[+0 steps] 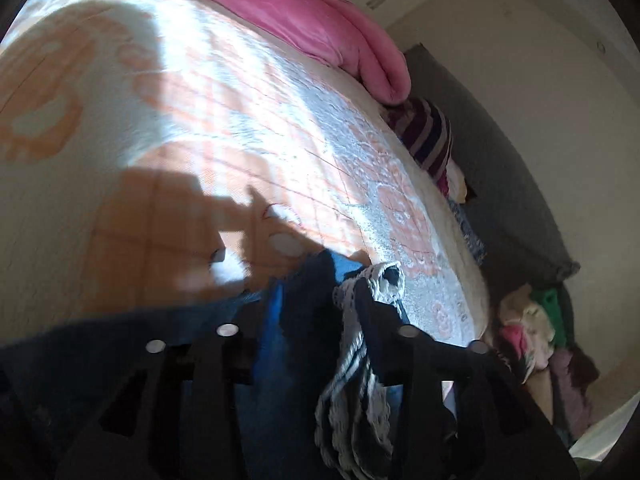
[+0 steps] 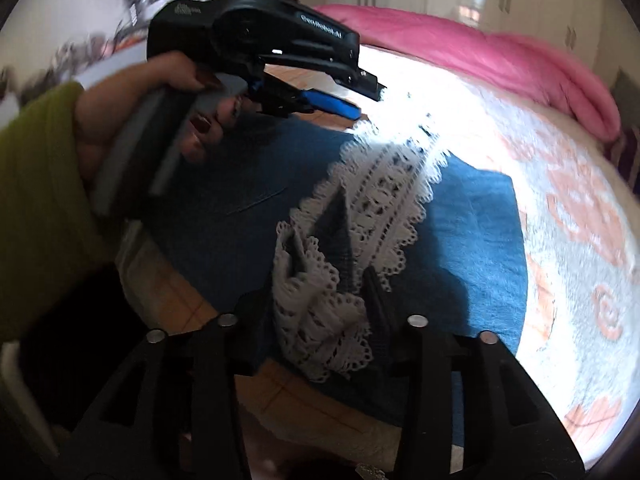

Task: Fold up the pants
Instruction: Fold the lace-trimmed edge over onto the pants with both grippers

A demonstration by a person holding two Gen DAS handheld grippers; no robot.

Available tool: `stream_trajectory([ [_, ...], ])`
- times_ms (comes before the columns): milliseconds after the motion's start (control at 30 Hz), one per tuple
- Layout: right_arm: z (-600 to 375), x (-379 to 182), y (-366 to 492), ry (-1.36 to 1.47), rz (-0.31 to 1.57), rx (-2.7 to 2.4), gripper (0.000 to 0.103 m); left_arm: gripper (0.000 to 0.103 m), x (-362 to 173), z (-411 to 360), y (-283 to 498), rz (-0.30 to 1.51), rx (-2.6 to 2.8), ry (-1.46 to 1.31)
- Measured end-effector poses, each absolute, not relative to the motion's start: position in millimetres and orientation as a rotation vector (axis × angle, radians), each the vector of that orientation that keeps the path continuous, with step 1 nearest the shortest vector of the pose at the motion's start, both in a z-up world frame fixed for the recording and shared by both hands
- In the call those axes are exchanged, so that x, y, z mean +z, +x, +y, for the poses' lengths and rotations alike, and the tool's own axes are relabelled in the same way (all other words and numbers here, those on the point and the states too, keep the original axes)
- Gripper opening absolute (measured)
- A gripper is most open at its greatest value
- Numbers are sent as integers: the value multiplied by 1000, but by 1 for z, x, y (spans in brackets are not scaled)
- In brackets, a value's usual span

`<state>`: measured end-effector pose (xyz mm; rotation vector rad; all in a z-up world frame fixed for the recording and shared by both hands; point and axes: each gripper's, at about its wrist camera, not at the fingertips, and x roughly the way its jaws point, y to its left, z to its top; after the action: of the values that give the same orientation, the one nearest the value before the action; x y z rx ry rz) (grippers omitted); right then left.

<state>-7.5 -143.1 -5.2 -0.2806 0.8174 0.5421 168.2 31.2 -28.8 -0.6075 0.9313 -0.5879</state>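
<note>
Pants point(image 2: 248, 184) lie on bed point(image 2: 580, 240), lace trim point(image 2: 384, 200) on top. Left hand-held gripper point(image 2: 366, 100) above pants' far edge, jaws apart, nothing gripped. Right hand-held gripper point(image 2: 320, 300) at pants' near edge, released, lace lying between fingers. Pink quilt point(image 2: 480, 52) beyond pants.

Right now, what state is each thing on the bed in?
Blue pants: lying flat on the bed, lace trim bunched.
Lace trim: between the right hand-held gripper fingers.
Left hand-held gripper: jaws apart, above the pants.
Pink blanket: heaped at the far edge.
</note>
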Motion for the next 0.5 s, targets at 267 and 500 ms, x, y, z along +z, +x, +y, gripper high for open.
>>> stream_trajectory([
  [267,-146,-4,-23,-367,746,494,57,68,-39,21,161,965,-594,-639],
  [500,-152,-7,-29,-301,815,561,19,20,-44,-23,180,1052,-538,-493],
])
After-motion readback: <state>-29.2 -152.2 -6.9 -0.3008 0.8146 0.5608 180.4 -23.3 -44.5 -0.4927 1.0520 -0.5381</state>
